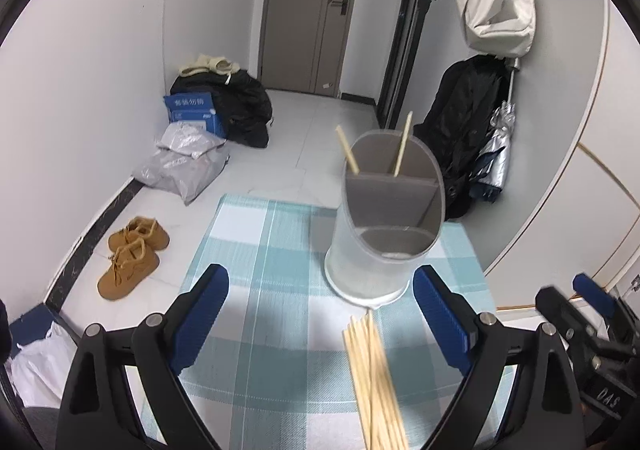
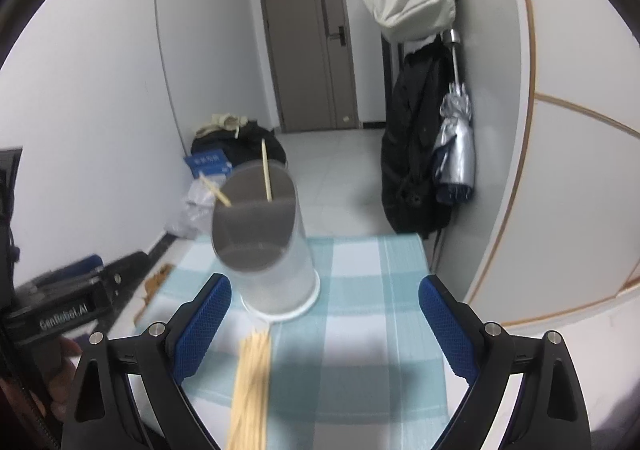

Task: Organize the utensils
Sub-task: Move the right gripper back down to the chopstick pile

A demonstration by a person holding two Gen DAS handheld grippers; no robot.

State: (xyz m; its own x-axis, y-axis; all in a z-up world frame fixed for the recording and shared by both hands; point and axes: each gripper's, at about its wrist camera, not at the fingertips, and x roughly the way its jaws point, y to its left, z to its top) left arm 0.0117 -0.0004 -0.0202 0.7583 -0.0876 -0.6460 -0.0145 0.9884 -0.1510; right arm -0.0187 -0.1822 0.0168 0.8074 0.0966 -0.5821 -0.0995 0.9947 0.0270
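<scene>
Both grippers tip downward over the blue-and-white checked tablecloth (image 1: pixel 248 234), side by side. The left gripper (image 1: pixel 320 314) has its blue-padded jaws spread wide with nothing clamped between them; the right gripper (image 2: pixel 324 322) stands equally released, its jaws apart and grasping nothing. In the left wrist view the right gripper shows at the far right edge, and in the right wrist view the left one shows at the far left, with "GenRobot.AI" printed on its black body. A partly hidden label at the lower right of the left view reads something like "DAS".

The grey utensil holder (image 1: pixel 384 234) stands upright on the cloth ahead of both grippers, divided inside into compartments. Two chopsticks (image 1: pixel 402 146) stand in its rear compartments, leaning outward with their upper ends above the rim.

A bundle of loose chopsticks (image 1: pixel 372 382) lies flat on the cloth just in front of the holder, its long axis running from the camera toward the holder's base, between the left gripper's open jaws but untouched by the pads.
</scene>
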